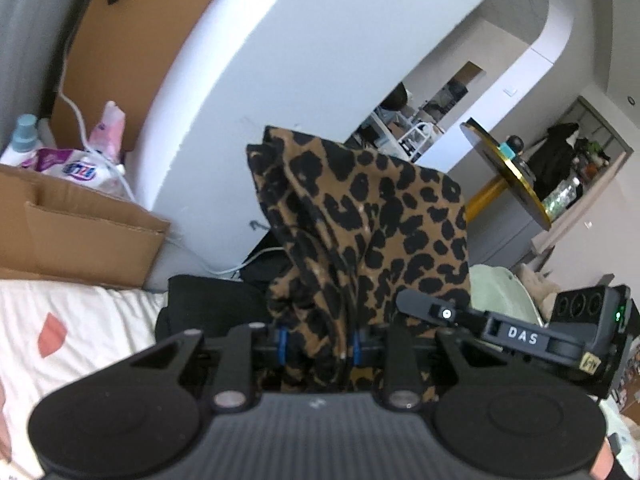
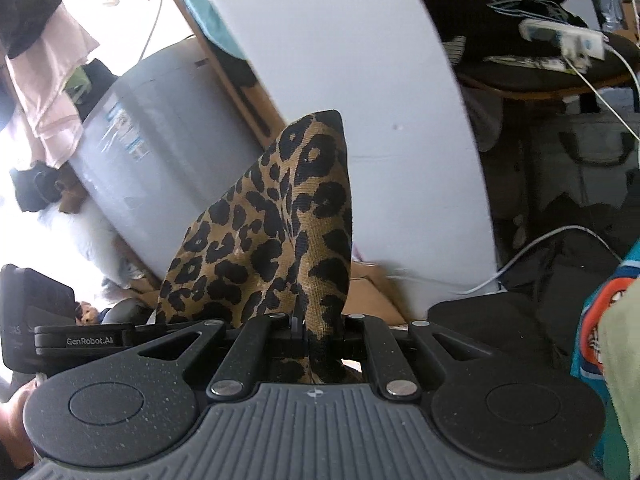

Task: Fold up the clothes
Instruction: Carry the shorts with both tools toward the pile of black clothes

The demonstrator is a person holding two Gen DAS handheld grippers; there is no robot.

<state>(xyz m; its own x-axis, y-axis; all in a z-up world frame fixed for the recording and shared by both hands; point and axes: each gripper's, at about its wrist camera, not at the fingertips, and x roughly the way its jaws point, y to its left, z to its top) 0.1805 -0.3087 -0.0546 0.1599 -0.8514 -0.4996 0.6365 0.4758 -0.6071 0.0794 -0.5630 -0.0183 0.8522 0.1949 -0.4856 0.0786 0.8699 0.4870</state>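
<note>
A leopard-print garment (image 1: 360,216) in tan with black spots is held up in the air by both grippers. In the left wrist view my left gripper (image 1: 318,350) is shut on a thick bunched fold of it, and the cloth stands up in front of the camera. The other gripper's body (image 1: 520,336) shows at the right of that view, close by. In the right wrist view my right gripper (image 2: 304,330) is shut on a thin edge of the garment (image 2: 280,232), which rises to a point. The fingertips are mostly hidden by the cloth.
A white bed sheet with pink patches (image 1: 80,340) lies below at the left. Cardboard boxes (image 1: 80,236) with bottles, a white curved panel (image 1: 280,80), dark clothes (image 1: 208,304), a pale green garment (image 1: 496,292) and a round gold-edged table (image 1: 508,172) surround it.
</note>
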